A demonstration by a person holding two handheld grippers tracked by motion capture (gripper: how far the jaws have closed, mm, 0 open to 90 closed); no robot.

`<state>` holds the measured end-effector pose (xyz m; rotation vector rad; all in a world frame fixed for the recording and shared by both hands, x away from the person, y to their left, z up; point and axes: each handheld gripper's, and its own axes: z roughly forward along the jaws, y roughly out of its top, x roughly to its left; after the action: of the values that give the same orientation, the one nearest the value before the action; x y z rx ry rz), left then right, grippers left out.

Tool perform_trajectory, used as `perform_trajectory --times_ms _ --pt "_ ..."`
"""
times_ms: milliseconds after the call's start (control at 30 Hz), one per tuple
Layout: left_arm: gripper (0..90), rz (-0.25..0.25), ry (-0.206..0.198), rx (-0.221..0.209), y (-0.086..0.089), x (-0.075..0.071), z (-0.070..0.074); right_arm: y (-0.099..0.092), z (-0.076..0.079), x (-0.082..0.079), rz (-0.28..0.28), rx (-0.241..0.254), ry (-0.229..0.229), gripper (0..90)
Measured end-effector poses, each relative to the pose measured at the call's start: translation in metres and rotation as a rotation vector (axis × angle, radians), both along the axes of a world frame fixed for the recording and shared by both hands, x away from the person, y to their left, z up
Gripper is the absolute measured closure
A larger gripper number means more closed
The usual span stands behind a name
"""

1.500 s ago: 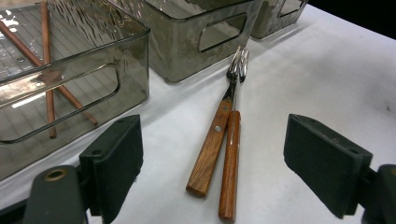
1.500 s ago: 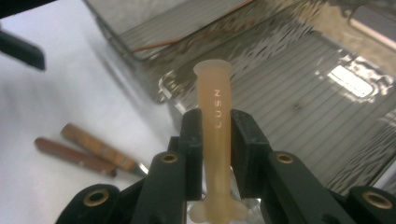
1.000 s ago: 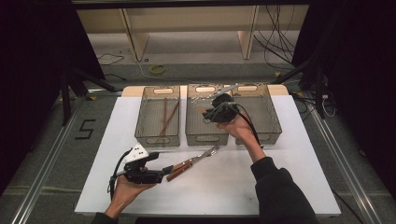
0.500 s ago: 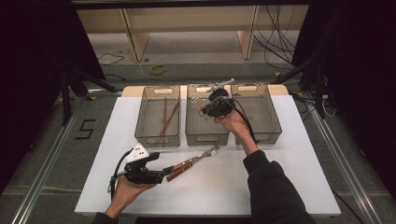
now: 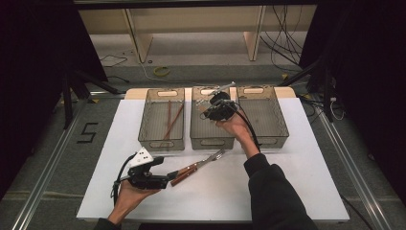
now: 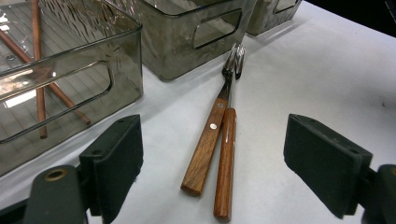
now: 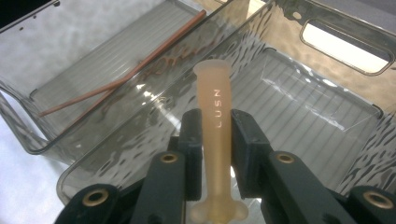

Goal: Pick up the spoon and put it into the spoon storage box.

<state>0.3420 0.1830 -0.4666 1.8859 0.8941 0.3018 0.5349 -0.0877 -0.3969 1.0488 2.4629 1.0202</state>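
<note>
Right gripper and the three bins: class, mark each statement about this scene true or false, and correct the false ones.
1. The right gripper is shut on a translucent amber utensil handle. True.
2. The right gripper is over the leftmost bin. False: in the high view it is over the middle bin.
3. The left bin holds two thin reddish-brown sticks. True.
4. The left gripper is shut on the wooden-handled forks. False: it is open, and the two wooden-handled forks lie on the white table ahead of it, untouched.
5. The two forks lie side by side, tines toward the bins. True.
</note>
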Motion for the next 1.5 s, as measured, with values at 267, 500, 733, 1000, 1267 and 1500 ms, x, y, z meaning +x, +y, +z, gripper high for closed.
perform_trajectory --times_ms 267,500,733,1000,1267,1500 --pt "19.2 0.001 -0.001 -0.003 0.0 0.0 0.0 0.001 -0.005 0.004 -0.011 -0.008 0.013 76.1" --pt "19.2 -0.001 -0.001 0.002 0.0 0.0 0.0 0.003 -0.007 0.005 -0.018 -0.007 0.016 76.1" --pt "19.2 -0.002 -0.002 0.002 0.0 0.0 0.0 0.006 -0.006 0.008 -0.022 -0.008 0.016 76.0" --pt "19.3 -0.003 -0.002 0.002 0.0 0.0 0.0 0.012 -0.007 0.011 -0.026 -0.015 0.023 76.0" --pt "19.2 -0.003 -0.002 0.001 0.0 0.0 0.0 0.016 -0.009 0.015 -0.038 -0.023 0.032 76.0" --pt "19.2 -0.002 -0.001 0.0 0.0 0.0 0.0 0.018 -0.013 0.018 -0.048 -0.03 0.042 76.0"
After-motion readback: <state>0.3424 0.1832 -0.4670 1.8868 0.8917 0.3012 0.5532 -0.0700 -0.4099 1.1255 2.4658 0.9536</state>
